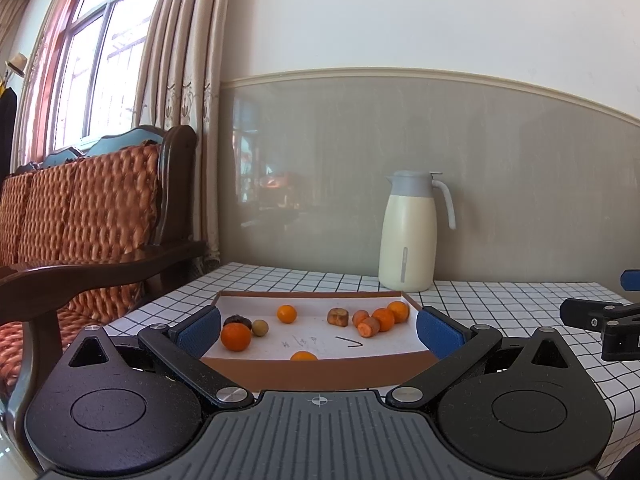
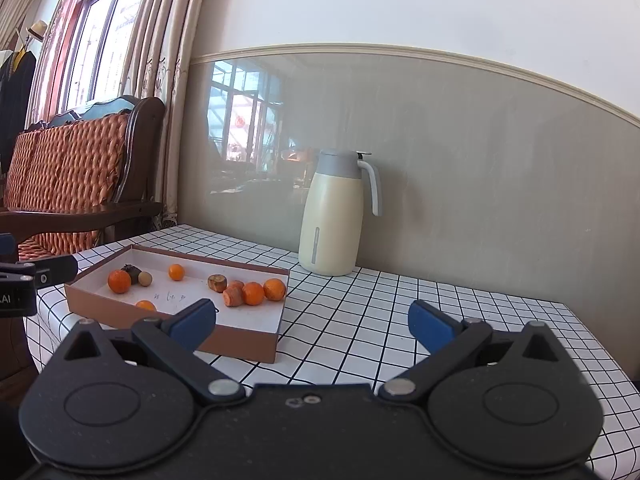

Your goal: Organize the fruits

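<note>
- A shallow cardboard box (image 1: 320, 372), brown outside and white inside, sits on a table covered with a black-and-white grid cloth (image 2: 400, 320); handwriting marks its white floor.
- The left gripper (image 1: 318, 330) hovers in front of the box's near wall, its blue-padded fingers (image 1: 200, 330) spread wide apart and holding nothing.
- The right gripper (image 2: 310, 322) hangs over the bare cloth just to the right of the box, its jaws likewise wide apart and empty.
- Inside the box, at the left end, a large orange (image 1: 236, 337) lies touching a dark, wrinkled fruit (image 1: 238, 321), with a small tan round fruit (image 1: 259, 327) just beside them.
- A smaller orange (image 1: 287, 314) sits alone toward the back wall, and another orange (image 1: 303, 356) shows partly behind the near wall.
- At the right end, a brown cut piece (image 1: 337, 317) lies near two carrot chunks (image 1: 368, 326), which lie against two oranges (image 1: 390, 314) close to the far right corner.
- A cream-coloured thermal jug (image 1: 408, 236) with a grey lid and handle stands on the table behind the box, against the wall.
- A wooden armchair with orange woven cushions (image 1: 80, 216) stands to the left beside a curtained window (image 1: 100, 48).
</note>
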{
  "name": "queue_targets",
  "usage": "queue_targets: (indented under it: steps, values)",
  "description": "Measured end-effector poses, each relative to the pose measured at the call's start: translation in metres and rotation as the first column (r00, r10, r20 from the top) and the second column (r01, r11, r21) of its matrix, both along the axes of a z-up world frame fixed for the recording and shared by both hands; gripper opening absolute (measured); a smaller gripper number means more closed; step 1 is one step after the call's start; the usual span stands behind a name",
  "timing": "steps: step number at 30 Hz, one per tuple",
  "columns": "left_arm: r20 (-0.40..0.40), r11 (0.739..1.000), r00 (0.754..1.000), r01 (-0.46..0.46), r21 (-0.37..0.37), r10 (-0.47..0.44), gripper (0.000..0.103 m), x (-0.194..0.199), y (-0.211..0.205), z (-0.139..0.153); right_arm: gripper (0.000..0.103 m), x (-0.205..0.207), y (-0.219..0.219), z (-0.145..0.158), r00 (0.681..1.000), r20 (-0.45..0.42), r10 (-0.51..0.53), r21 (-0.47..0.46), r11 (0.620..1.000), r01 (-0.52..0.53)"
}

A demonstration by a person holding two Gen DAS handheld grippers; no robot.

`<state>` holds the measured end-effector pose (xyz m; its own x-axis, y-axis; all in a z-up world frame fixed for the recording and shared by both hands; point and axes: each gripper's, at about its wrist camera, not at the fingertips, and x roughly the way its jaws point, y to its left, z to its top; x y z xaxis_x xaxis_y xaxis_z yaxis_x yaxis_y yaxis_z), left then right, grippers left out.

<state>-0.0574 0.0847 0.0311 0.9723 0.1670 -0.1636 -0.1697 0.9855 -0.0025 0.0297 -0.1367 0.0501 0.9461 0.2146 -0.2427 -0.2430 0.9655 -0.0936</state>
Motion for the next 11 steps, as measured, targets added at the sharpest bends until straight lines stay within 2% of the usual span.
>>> queue_targets:
  steps: [6, 11]
  values:
    - [0.049, 1.000, 0.999, -0.014, -0.010, 0.014, 0.103, -0.0080, 0.0024, 0.0002, 0.097, 0.0002, -0.0011, 0.0001, 1.000, 0.000, -0.001, 0.004, 1.000, 0.001]
    - [0.039, 1.000, 0.999, -0.009, -0.003, 0.009, 0.103, -0.0061, 0.0017, -0.0001, 0.097, 0.0002, -0.0011, 0.0001, 1.000, 0.000, -0.001, 0.003, 1.000, 0.001]
